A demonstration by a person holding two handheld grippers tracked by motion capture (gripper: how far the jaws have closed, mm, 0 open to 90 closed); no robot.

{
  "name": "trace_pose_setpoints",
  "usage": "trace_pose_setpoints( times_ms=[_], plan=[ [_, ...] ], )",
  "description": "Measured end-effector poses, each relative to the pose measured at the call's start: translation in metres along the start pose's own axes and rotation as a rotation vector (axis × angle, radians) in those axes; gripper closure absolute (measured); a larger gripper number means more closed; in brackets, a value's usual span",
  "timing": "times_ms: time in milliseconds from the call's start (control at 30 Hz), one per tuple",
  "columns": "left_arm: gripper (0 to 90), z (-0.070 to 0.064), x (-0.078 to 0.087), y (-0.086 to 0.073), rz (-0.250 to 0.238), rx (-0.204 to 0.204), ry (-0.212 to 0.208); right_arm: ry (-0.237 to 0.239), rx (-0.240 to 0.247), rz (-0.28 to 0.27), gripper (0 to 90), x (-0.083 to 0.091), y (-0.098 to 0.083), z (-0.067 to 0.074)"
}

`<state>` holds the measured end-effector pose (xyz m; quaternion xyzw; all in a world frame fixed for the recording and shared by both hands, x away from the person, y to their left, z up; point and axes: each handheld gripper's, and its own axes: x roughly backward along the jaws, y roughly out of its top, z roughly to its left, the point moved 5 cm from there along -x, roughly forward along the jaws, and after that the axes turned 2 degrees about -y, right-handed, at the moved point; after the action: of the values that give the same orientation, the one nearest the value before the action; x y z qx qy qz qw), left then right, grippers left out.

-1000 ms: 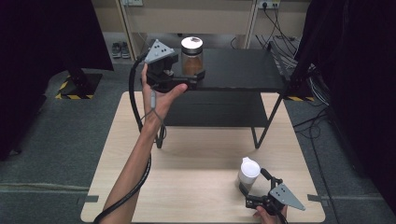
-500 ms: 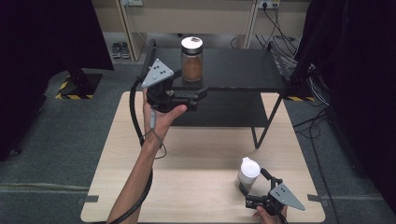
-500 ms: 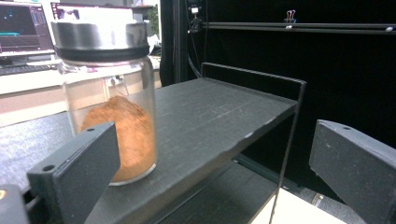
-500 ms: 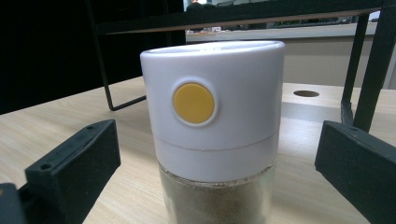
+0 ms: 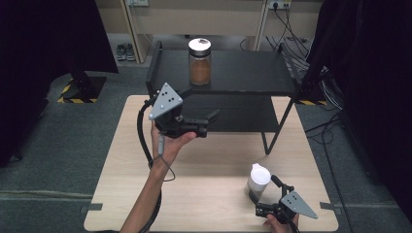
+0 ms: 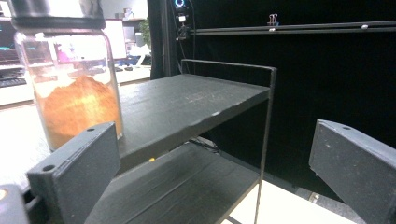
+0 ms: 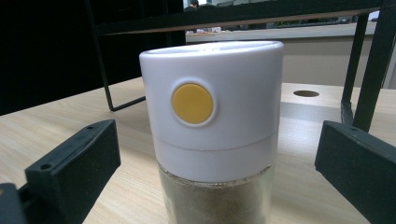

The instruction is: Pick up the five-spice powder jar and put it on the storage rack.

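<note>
Pale wooden table (image 5: 214, 170) — black two-tier shelf (image 5: 243, 73) atop, grey floor (image 5: 63, 141).

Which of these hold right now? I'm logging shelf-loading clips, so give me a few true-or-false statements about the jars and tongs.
1. The jar of orange powder stands on the rack's top shelf. True.
2. The left tongs grip that jar. False: they are open and apart from it.
3. The white-capped jar stands on the wooden table. True.
4. The right tongs are shut on the white-capped jar. False: the jaws stand open either side of it.
</note>
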<state>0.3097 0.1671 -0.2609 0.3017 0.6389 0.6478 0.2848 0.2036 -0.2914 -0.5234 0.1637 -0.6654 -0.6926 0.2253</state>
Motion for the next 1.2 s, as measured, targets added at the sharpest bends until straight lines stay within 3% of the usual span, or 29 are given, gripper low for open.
trace_pose_setpoints(
  times_ms=[533, 900, 1200],
  plan=[
    [1.3, -0.009, 0.009, -0.047, 0.003, 0.008, -0.017, -0.001, 0.003, 0.001, 0.4, 0.000, 0.000, 0.000],
    [1.3, -0.022, 0.019, -0.083, 0.003, 0.011, -0.020, 0.000, 0.004, 0.002, 0.3, 0.000, 0.000, 0.000],
    [1.2, -0.020, 0.022, -0.108, 0.011, 0.040, -0.018, 0.000, 0.005, 0.003, 0.3, 0.000, 0.000, 0.000]
  ],
)
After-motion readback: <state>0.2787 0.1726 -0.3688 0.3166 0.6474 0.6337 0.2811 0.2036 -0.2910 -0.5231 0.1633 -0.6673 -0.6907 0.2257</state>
